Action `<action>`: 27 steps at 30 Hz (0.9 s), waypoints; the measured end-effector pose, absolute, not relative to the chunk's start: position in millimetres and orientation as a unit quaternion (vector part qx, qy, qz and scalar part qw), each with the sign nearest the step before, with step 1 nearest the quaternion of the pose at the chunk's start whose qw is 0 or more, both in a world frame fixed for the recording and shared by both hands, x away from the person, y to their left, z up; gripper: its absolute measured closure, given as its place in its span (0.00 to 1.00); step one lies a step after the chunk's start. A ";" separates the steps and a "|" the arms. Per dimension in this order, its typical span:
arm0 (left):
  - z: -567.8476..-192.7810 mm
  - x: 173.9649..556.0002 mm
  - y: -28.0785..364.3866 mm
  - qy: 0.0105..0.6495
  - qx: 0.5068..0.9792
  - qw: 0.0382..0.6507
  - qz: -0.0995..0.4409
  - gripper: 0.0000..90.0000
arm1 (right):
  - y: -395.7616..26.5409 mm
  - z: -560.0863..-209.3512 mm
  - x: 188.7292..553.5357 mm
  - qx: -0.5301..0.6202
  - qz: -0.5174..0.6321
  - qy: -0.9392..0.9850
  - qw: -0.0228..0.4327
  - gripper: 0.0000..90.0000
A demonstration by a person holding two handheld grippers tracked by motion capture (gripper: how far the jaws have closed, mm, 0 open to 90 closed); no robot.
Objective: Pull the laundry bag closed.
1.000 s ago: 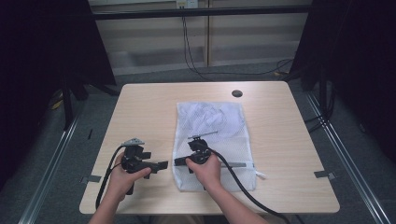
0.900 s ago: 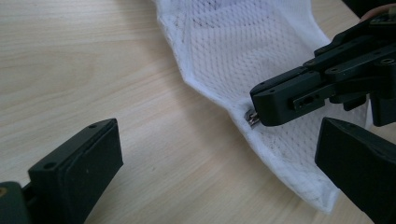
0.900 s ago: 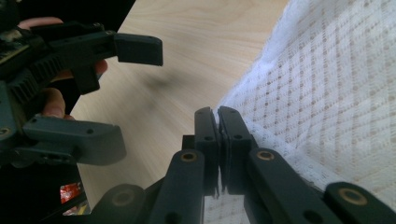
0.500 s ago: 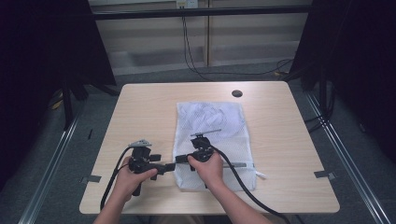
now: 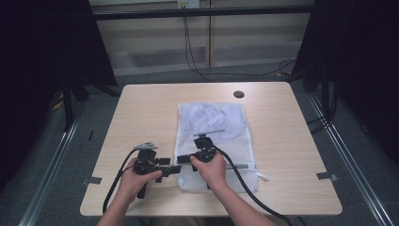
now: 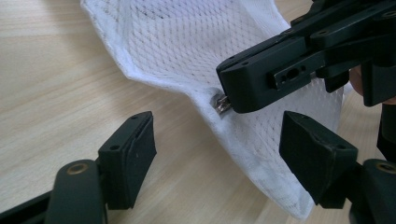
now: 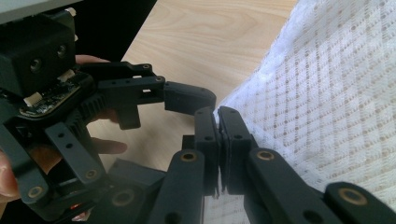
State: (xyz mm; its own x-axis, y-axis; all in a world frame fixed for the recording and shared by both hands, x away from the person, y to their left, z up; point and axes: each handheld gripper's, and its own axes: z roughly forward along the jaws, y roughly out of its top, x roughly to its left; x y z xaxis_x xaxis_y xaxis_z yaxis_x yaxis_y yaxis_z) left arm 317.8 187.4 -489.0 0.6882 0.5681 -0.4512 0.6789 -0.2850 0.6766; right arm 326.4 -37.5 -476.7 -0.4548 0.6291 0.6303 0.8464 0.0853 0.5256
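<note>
A white mesh bag [image 5: 214, 122] lies flat on the wooden table [image 5: 141, 108]. My right gripper [image 5: 187, 161] points left at the bag's near left corner and is shut on the small metal zipper pull [image 6: 221, 104] there; its jaws [image 7: 218, 126] are pressed together at the bag's edge. My left gripper [image 5: 175, 168] faces it from the left. Its jaws have just been closing and stand apart on either side of the raised bag edge [image 6: 261, 154], the pads [image 6: 133, 158] touching nothing.
A round black grommet [image 5: 239, 94] sits near the table's far edge. Cables trail from both grippers off the front edge [image 5: 254, 197]. A grey zipper strip [image 5: 235, 165] runs across the bag's near end. Bare wood lies left and right of the bag.
My left gripper has edged right until its jaws reach the bag's corner beside the right gripper. The right hand and the bag have kept still.
</note>
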 end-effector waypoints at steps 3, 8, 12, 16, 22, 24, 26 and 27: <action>-490.1 317.8 185.2 0.396 0.796 0.451 -0.074 0.31 | -38.5 -476.3 326.9 -0.507 -0.449 -0.726 0.121 0.97; -492.6 318.7 181.3 0.412 0.786 0.451 -0.097 0.34 | -39.1 -475.0 326.6 -0.507 -0.450 -0.725 0.123 0.97; -496.2 321.3 180.0 0.416 0.786 0.445 -0.108 0.40 | -39.7 -474.7 326.4 -0.508 -0.450 -0.724 0.123 0.97; -497.9 321.7 177.8 0.416 0.783 0.444 -0.129 0.44 | -40.6 -473.8 326.1 -0.510 -0.451 -0.722 0.122 0.97; -500.7 323.1 174.6 0.422 0.776 0.448 -0.140 0.50 | -41.2 -473.7 326.4 -0.510 -0.452 -0.721 0.125 0.97; -502.1 323.9 173.3 0.425 0.774 0.447 -0.142 0.55 | -42.0 -473.1 326.9 -0.512 -0.453 -0.719 0.126 0.97; -503.6 324.7 172.5 0.424 0.771 0.450 -0.150 0.56 | -42.3 -473.0 327.1 -0.511 -0.453 -0.720 0.124 0.97; -504.0 324.9 172.3 0.425 0.770 0.449 -0.155 0.59 | -42.6 -472.3 327.0 -0.512 -0.453 -0.719 0.126 0.97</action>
State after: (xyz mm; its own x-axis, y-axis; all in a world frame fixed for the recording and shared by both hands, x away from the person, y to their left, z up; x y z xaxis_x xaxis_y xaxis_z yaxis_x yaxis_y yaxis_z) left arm 324.9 172.3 -504.0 0.5901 0.5162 -0.6208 0.7946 -0.2354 0.5596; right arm 327.0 -42.6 -472.3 -0.4433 0.6226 0.6448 0.8506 0.0653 0.5217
